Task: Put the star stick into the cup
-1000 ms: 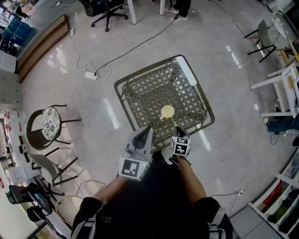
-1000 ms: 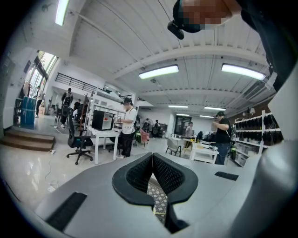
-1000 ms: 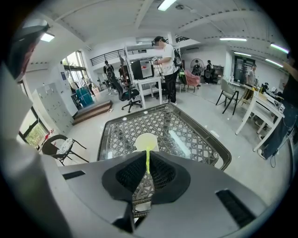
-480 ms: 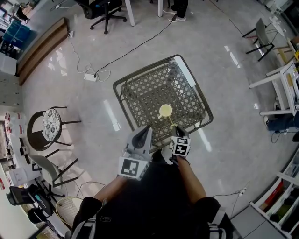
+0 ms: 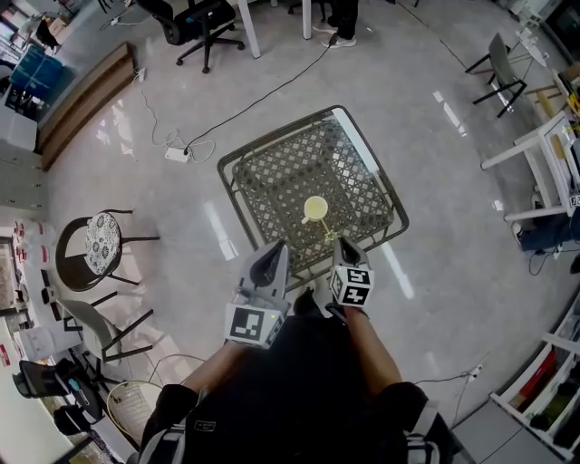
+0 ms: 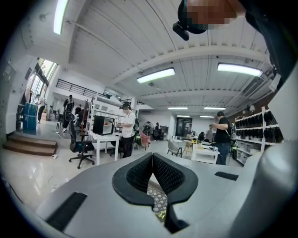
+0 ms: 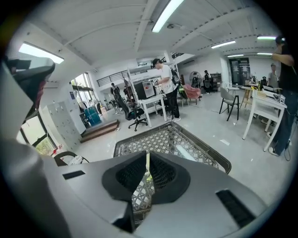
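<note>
A pale yellow cup [image 5: 314,209] stands upright near the middle of the dark lattice table [image 5: 272,172]. A thin yellow-green star stick [image 5: 327,230] slants from the cup's rim back to my right gripper [image 5: 339,245], which is shut on its near end. In the right gripper view the stick [image 7: 147,168] shows as a thin line pinched between the pads of that gripper [image 7: 147,158], and the cup is hidden behind the jaws. My left gripper [image 5: 275,255] hovers over the table's near edge, left of the cup. Seen in its own view, the left gripper [image 6: 152,158] is shut on nothing.
The table rim [image 7: 205,148] runs just past the right jaws. A round patterned chair [image 5: 98,240] stands on the left. At the top are an office chair [image 5: 204,14] and a floor cable with a power strip [image 5: 177,152]. White furniture [image 5: 535,154] is at the right.
The head view has shifted a little. Both grippers sit slightly nearer the table's near edge. The right gripper still holds the stick, whose far end stays at the cup.
</note>
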The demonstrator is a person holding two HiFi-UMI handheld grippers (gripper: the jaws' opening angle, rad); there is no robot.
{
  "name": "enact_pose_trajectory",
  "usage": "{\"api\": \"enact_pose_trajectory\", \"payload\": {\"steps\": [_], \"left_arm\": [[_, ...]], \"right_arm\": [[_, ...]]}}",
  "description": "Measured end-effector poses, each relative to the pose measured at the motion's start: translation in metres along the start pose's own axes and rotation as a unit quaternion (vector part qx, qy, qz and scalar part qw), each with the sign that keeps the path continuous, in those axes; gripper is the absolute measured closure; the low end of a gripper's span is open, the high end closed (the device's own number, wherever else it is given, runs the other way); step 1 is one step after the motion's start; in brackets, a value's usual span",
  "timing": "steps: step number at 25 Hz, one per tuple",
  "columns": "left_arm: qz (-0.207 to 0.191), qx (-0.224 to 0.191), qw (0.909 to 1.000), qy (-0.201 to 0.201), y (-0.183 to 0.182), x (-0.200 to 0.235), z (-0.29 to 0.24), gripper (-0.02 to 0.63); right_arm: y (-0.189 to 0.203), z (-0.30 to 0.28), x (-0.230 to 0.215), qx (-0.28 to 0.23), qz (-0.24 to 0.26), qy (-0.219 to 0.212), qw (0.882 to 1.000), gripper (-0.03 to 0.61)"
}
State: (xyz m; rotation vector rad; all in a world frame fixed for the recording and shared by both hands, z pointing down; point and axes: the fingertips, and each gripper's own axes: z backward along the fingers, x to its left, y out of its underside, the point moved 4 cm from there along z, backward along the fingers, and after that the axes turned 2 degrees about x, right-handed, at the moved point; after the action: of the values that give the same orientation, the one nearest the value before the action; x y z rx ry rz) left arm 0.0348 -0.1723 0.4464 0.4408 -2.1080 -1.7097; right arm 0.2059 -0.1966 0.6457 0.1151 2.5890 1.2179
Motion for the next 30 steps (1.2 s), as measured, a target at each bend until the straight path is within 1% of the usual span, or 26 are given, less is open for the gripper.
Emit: {"api": "enact_pose_trajectory", "payload": {"steps": [6,13,17,21,27,30], "left_arm": [[-0.003,-0.006,1.0000,-0.004,0.001,-0.005,0.016,0.597],[0.014,-0.014,0.9997,0.012,-0.001,0.003,0.019,0.597],[0.011,-0.018,0.9994,0.029,-0.007,0.010,0.021,0.597],[0.007,-0.015,0.9986,0.051,-0.003,0.021,0.025,0.597],[0.004,-0.012,0.9973,0.072,0.000,0.031,0.021,0.597],[0.013,-0.020,0.9965,0.080,-0.005,0.033,0.017,0.597]], "right_arm": [[-0.018,0.036,0.013,-0.047,-0.001,-0.018,0.999,0.561],[-0.047,0.078,0.030,-0.103,-0.016,-0.015,0.994,0.566],[-0.060,0.101,0.052,-0.130,-0.012,-0.019,0.991,0.568],[-0.069,0.116,0.074,-0.154,-0.006,-0.013,0.988,0.566],[-0.082,0.131,0.092,-0.184,-0.011,-0.003,0.983,0.567],[-0.083,0.131,0.096,-0.190,-0.010,0.006,0.982,0.566]]}}
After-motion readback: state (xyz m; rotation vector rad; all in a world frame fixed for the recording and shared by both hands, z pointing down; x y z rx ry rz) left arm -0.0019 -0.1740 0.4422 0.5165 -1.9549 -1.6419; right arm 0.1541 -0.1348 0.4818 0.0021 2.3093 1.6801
